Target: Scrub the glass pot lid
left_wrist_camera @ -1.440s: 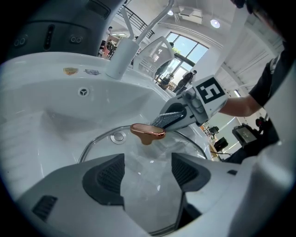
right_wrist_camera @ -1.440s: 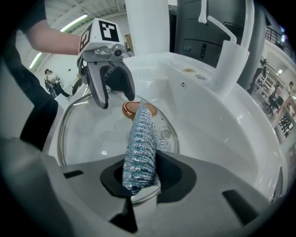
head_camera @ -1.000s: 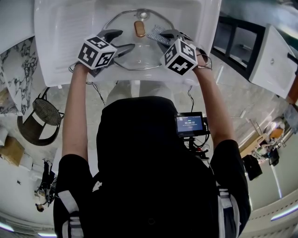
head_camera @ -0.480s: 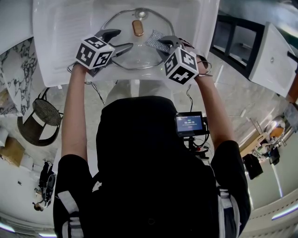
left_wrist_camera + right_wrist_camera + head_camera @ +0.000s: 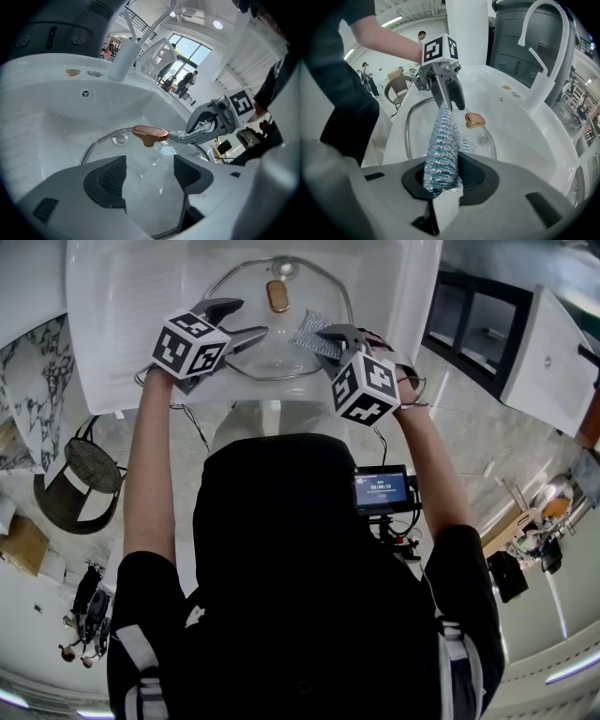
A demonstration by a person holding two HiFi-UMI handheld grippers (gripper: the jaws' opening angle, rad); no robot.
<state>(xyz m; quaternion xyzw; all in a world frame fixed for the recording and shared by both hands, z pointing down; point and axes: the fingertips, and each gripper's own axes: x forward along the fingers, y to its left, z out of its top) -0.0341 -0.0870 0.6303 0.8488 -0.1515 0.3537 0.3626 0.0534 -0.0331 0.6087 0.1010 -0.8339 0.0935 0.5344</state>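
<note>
The glass pot lid (image 5: 272, 348) with a copper knob (image 5: 278, 296) lies in the white sink (image 5: 131, 324). My left gripper (image 5: 239, 320) is at the lid's left rim, jaws apart, the glass showing between its pads (image 5: 105, 180). It grips nothing that I can see. My right gripper (image 5: 325, 336) is shut on a silvery-blue mesh scrubber (image 5: 309, 331), which hangs over the lid's right part. In the right gripper view the scrubber (image 5: 443, 145) sticks out from the jaws above the lid (image 5: 417, 136), short of the knob (image 5: 475, 119). The left gripper (image 5: 450, 103) stands opposite.
A white faucet (image 5: 543, 47) rises at the sink's far side, with an overflow hole (image 5: 85, 93) in the basin wall. A small monitor (image 5: 382, 490) hangs at the person's chest. Cabinets (image 5: 553, 362) stand to the right, a round chair (image 5: 80, 479) to the left.
My right gripper has drawn back toward the person, dragging the scrubber across the lid's right part. The left gripper and the lid have stayed in place.
</note>
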